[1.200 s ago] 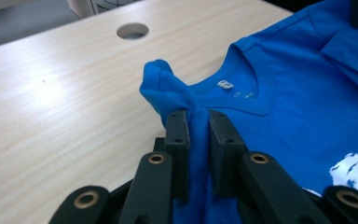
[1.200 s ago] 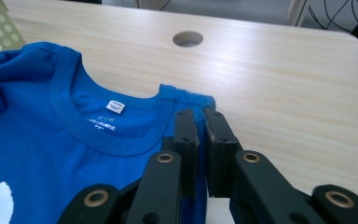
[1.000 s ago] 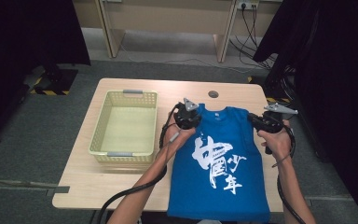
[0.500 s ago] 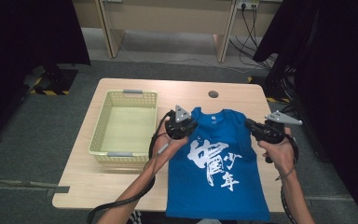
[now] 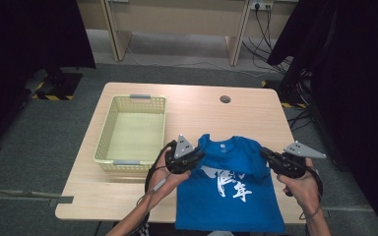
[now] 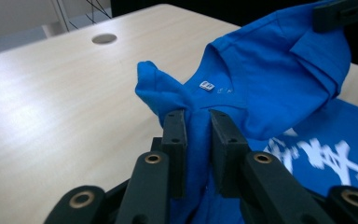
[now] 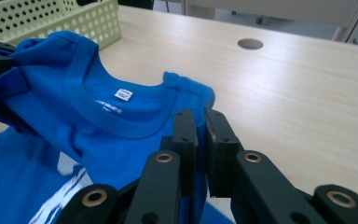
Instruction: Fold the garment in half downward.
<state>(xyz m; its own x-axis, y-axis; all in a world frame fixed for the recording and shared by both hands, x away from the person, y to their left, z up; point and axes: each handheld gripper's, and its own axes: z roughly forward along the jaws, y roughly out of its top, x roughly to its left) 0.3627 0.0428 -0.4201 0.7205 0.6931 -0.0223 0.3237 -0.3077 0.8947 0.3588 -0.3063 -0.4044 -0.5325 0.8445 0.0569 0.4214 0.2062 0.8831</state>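
Observation:
A blue T-shirt with white print lies on the wooden table, its lower hem at the near edge. Its top part is lifted and doubled back over the print. My left gripper is shut on the shirt's left shoulder; in the left gripper view the jaws pinch a bunched fold of blue cloth. My right gripper is shut on the other shoulder, and in the right gripper view the jaws clamp the fabric beside the collar. The collar label faces up.
A pale green perforated basket stands at the table's left, close to the left hand. A round cable hole sits near the far edge. Bare tabletop lies beyond the shirt. Dark curtains flank the table.
Both hands have drawn back toward the near edge with the shoulders in their jaws. The shirt's top has come with them and now folds over the print.

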